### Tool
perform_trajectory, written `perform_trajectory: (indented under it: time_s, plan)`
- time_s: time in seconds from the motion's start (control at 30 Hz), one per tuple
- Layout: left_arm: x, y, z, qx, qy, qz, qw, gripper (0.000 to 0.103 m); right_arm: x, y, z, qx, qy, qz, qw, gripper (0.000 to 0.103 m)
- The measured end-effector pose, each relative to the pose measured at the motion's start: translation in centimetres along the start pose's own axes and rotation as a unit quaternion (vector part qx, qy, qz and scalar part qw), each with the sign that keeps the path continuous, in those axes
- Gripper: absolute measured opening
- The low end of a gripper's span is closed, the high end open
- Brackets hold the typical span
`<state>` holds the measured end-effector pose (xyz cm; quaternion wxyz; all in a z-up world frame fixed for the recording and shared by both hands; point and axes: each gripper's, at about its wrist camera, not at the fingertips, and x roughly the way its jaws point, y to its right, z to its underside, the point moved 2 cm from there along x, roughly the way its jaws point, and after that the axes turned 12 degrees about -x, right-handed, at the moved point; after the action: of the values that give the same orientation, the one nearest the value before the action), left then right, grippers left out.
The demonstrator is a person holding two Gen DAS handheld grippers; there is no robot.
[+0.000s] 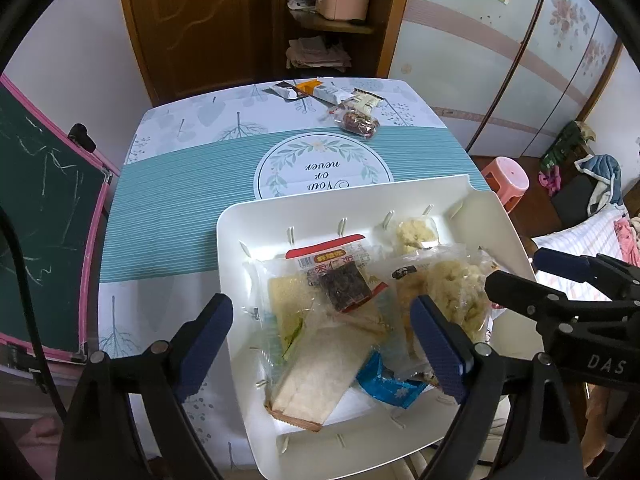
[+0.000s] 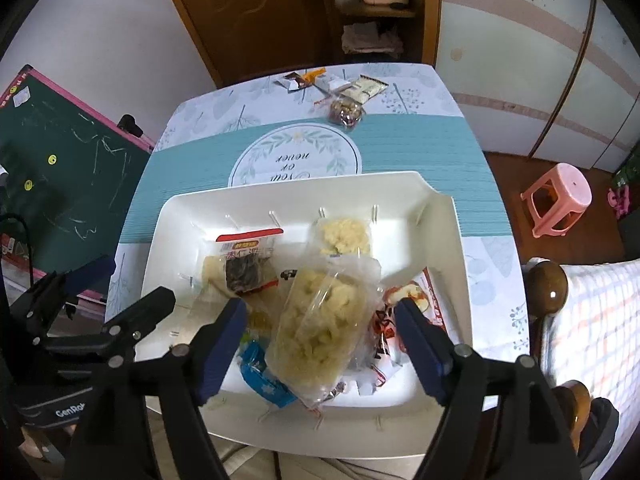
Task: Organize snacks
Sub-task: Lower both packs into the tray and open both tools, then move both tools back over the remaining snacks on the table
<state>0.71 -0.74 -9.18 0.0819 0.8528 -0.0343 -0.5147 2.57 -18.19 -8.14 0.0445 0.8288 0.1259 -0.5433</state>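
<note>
A white tray (image 1: 236, 240) sits on the near half of the table and holds several wrapped snacks: a sandwich pack (image 1: 308, 376), a red-topped packet (image 1: 326, 250), a dark snack (image 1: 346, 288), a blue wrapper (image 1: 386, 386) and a clear bag of pale puffs (image 2: 316, 328). My left gripper (image 1: 320, 336) is open above the sandwich pack. My right gripper (image 2: 320, 332) is open, its fingers on either side of the puff bag, not closed on it. More snacks (image 1: 344, 104) lie at the table's far edge; they also show in the right wrist view (image 2: 344, 96).
A green chalkboard (image 1: 44, 216) leans at the table's left. A pink stool (image 2: 558, 198) stands on the floor to the right, and a bed with a wooden post (image 2: 546, 288) is close on the right. A wooden door and shelf are behind the table.
</note>
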Motion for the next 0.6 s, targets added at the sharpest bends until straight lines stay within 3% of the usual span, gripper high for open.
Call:
perform_trajectory:
  time_s: [0.6]
  plan:
    - [-1.3, 0.6, -0.2, 0.013, 0.02, -0.006, 0.9997, 0.09, -0.8, 0.3, 0.2, 0.006, 0.009, -0.011, 1.0, 0.077]
